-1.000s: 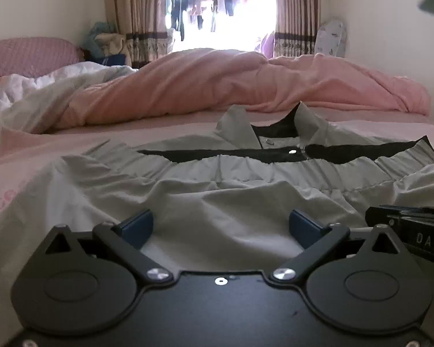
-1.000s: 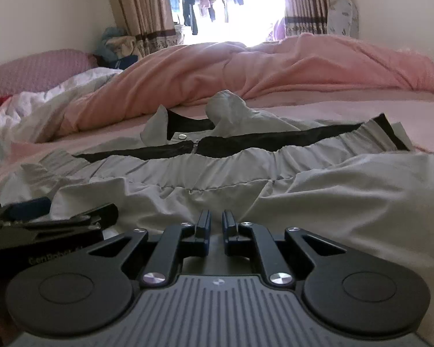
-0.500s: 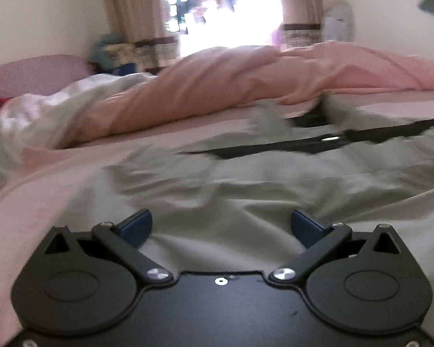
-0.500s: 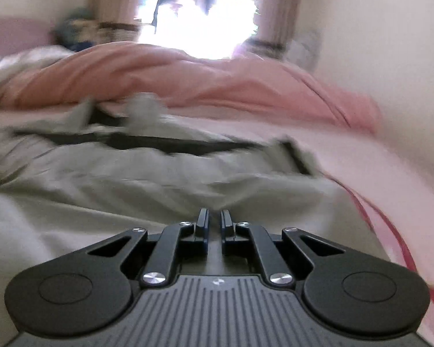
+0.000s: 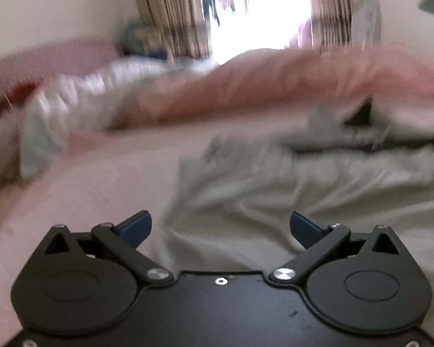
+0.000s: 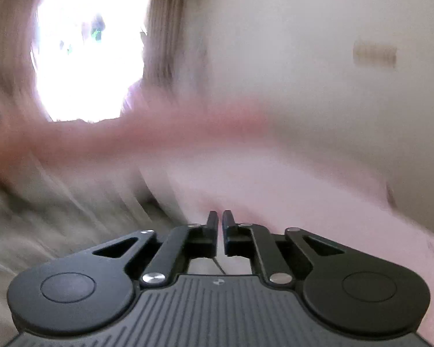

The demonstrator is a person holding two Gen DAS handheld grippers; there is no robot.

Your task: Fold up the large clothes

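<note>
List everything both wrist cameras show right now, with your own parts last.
grey garment: one, light grey with black trim, spread on the bed, ahead and right in the left view.
pink quilt: one, bunched along the far side of the bed.
white bedding: one heap, far left, blurred.
pink bed sheet: one, under everything.
curtains: a pair, brown striped, flanking the bright window.
left gripper: one, black with blue pads, jaws wide open, empty.
right gripper: one, black, jaws have just been opening to a narrow gap, nothing seen between them.
</note>
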